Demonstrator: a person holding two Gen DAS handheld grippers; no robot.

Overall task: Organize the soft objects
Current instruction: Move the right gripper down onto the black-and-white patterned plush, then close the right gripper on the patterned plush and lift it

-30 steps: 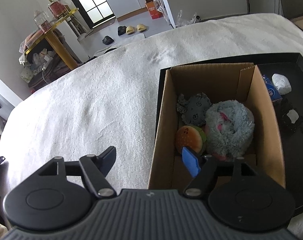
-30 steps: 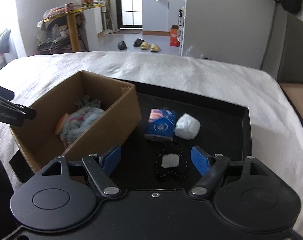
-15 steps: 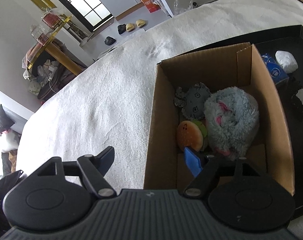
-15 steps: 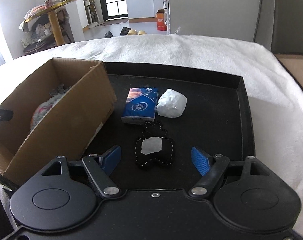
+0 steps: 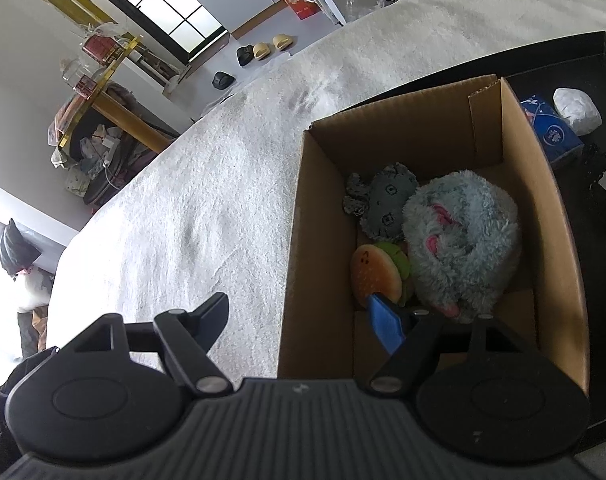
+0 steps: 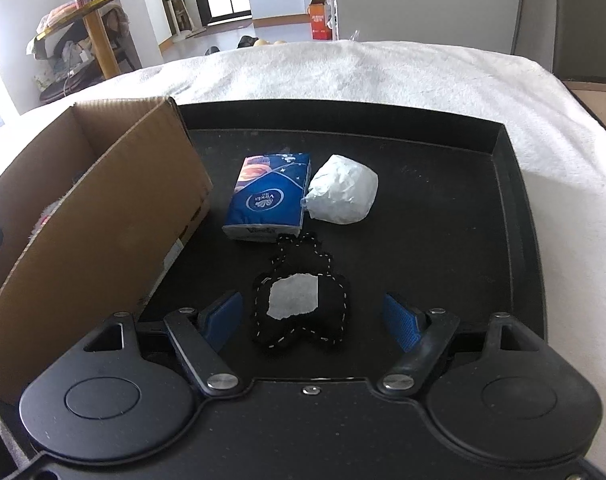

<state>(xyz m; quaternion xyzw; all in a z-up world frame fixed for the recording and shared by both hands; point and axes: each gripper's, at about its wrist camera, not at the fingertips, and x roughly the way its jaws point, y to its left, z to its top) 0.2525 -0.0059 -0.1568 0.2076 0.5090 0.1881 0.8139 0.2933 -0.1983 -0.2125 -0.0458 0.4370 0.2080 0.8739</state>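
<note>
A cardboard box (image 5: 427, 128) (image 6: 103, 216) stands at the left of a black tray (image 6: 515, 216). In it lie a fluffy blue-grey plush (image 5: 463, 236), a small grey plush (image 5: 383, 204) and a burger plush (image 5: 373, 272). On the tray lie a black stitched plush with a white patch (image 6: 299, 304), a blue tissue pack (image 6: 269, 200) and a white wad (image 6: 343, 194). My right gripper (image 6: 313, 320) is open, low over the tray, its fingers either side of the black plush. My left gripper (image 5: 303, 316) is open and empty, straddling the box's left wall.
The tray rests on a white fluffy cover (image 5: 207, 200) (image 6: 403, 76). Beyond the cover are a cluttered side table (image 5: 99, 92) and slippers on the floor (image 5: 263, 48).
My right gripper has moved forward and down, so the black plush now lies between its open fingers. The left gripper has tilted slightly above the box. Both stay open.
</note>
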